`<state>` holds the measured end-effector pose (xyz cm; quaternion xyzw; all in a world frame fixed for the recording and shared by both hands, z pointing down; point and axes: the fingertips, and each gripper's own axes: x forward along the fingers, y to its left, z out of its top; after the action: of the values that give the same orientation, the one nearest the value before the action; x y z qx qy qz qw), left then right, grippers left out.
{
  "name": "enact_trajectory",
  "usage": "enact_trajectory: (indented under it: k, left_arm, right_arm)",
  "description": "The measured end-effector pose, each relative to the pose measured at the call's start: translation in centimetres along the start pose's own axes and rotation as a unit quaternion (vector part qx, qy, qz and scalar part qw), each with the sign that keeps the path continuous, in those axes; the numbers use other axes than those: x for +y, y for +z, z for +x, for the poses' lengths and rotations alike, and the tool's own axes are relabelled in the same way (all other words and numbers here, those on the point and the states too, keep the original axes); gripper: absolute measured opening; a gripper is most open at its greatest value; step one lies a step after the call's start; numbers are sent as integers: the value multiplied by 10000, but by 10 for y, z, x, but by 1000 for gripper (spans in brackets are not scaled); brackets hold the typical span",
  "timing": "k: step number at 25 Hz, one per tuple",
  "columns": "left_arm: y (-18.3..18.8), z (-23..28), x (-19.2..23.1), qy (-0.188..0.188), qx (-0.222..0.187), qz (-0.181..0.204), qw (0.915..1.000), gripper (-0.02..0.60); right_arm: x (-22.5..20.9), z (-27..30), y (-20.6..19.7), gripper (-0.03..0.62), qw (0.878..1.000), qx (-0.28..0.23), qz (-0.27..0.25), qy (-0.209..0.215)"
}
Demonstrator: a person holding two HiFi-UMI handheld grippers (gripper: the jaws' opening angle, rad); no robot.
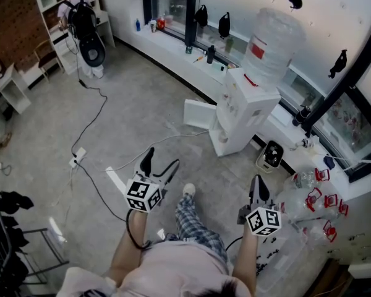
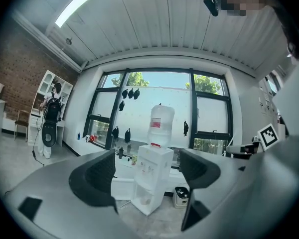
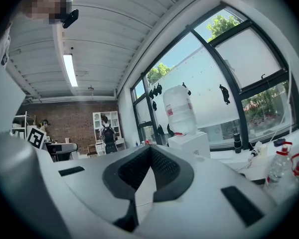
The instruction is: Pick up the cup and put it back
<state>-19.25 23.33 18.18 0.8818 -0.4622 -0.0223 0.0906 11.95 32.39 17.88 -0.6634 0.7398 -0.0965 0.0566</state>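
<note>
A white water dispenser [image 1: 244, 113] with a big bottle [image 1: 269, 48] on top stands by the window, its lower door [image 1: 200, 113] swung open. In the left gripper view a small pale thing [image 2: 143, 201] sits in the dispenser's [image 2: 150, 176] open lower compartment; I cannot tell if it is the cup. My left gripper [image 1: 161, 164] is held over the floor well short of the dispenser, open and empty [image 2: 148, 176]. My right gripper [image 1: 258, 192] is shut with nothing in it [image 3: 150, 158], to the right of my legs.
Cables and a power strip [image 1: 77, 158] lie on the floor to the left. A small heater [image 1: 272, 155] stands right of the dispenser. Plastic bottles [image 1: 304, 179] and red-handled items crowd the right side. A black rack [image 1: 6, 240] is at lower left. A person with a backpack [image 1: 81, 18] stands far off.
</note>
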Motion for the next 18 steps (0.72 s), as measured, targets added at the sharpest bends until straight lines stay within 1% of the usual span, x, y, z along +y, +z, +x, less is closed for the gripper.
enact_trajectory:
  k: [5, 9, 14, 18]
  left_arm:
    - [5, 37, 24, 43, -40, 44, 10000, 390]
    - [9, 77, 53, 58, -73, 125, 9999, 390]
    - [12, 147, 97, 34, 45, 13, 10000, 390]
    - [23, 203, 128, -67, 79, 45, 9999, 390]
  right_arm:
    - [-9, 49, 0, 17, 9999, -56, 74, 64]
    - [-11, 109, 1, 17, 9997, -150, 67, 193]
    - [-17, 199, 2, 16, 9995, -119, 164, 225]
    - [-27, 256, 4, 17, 9997, -95, 199, 107]
